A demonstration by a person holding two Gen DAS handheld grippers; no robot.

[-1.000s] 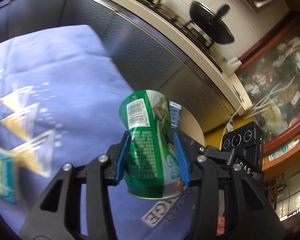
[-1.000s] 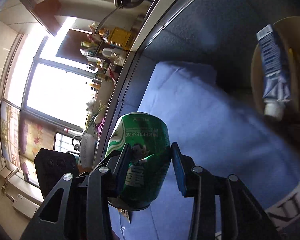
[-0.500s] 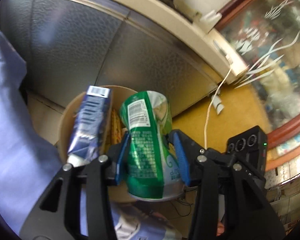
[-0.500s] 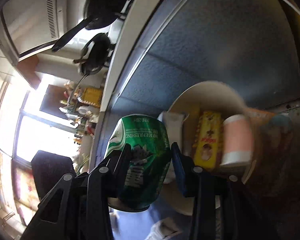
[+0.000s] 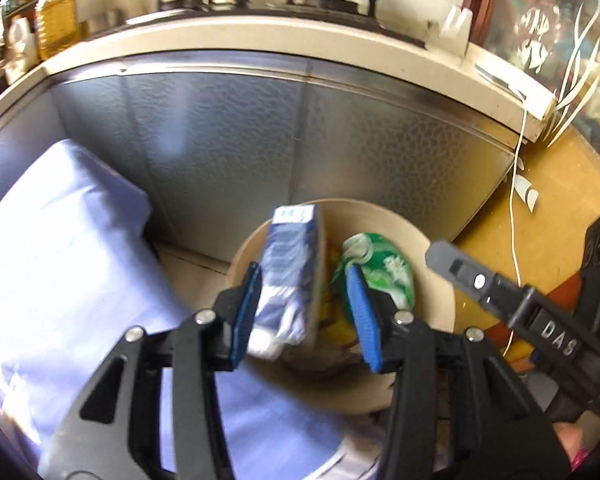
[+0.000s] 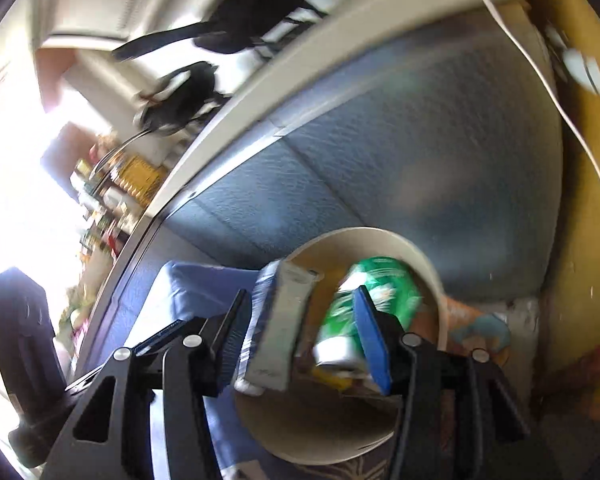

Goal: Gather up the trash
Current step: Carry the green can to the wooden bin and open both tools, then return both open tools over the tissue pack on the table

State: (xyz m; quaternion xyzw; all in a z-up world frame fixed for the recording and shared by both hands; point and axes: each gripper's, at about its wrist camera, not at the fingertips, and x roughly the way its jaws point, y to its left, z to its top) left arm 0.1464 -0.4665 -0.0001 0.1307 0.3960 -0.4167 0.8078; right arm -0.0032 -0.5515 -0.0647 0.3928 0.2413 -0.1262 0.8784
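A blue cloth point(image 5: 60, 248) lies beside the round bin point(image 5: 432, 264), which stands against a grey metal panel point(image 5: 300, 140). In the bin lie a blue carton point(image 5: 292, 276) and a green can point(image 5: 384, 268). Left gripper point(image 5: 306, 314) hangs over the bin, jaws apart, empty. Right gripper point(image 6: 304, 336) has just opened, nothing gripped; the can point(image 6: 364, 300) lies below.

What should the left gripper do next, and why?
Probably draw the left gripper back from the bin toward the blue cloth to look for more trash: nothing sits between its fingers, and a green can and a blue carton already lie in the bin.
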